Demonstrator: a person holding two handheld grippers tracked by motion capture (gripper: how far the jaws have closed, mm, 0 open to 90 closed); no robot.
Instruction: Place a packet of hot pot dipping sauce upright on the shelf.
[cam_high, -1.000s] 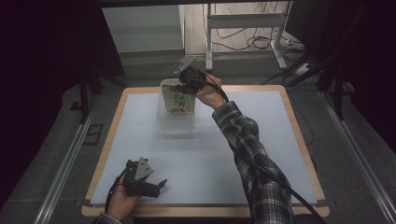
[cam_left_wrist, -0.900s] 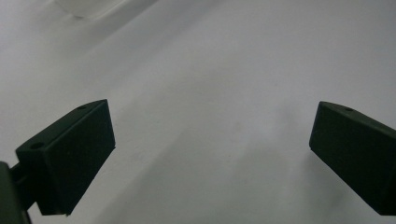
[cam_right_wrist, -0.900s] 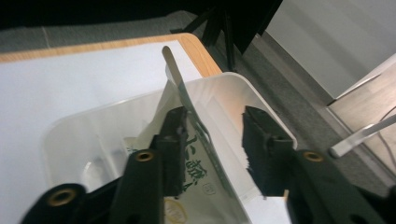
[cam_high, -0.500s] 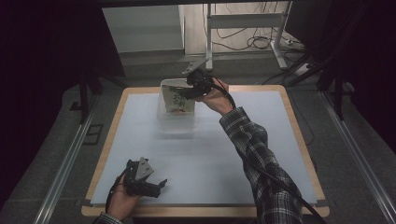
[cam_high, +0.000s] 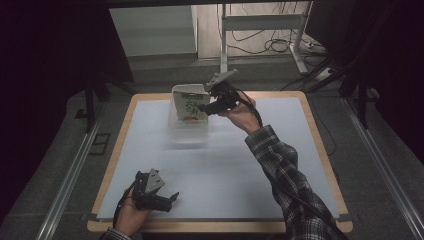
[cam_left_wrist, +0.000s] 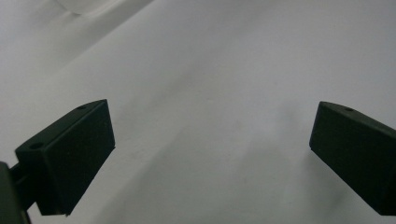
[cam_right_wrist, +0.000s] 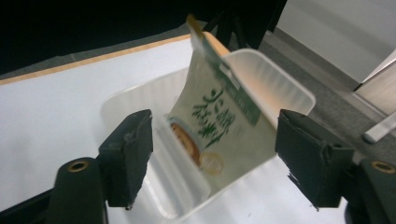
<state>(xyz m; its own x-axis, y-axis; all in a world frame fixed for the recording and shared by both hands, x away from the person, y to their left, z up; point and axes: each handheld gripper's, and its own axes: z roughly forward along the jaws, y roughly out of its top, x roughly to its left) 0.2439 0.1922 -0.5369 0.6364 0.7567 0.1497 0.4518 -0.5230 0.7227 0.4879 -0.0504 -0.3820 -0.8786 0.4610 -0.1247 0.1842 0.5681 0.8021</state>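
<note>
One clear plastic tub (cam_high: 189, 125) is sitting at the table's (cam_high: 260, 165) far side, a light, floppy pouch (cam_right_wrist: 212, 126) leaning inside; grip its stiffer top seam. Right gripper's (cam_right_wrist: 212, 158) jaws have just been opening, pouch untouched; left gripper (cam_high: 159, 199) is resting spread, empty.

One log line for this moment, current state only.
right gripper: open, jaws just been opening, clear of pouch | pouch: leaning in clear tray | left gripper: open, empty
</note>
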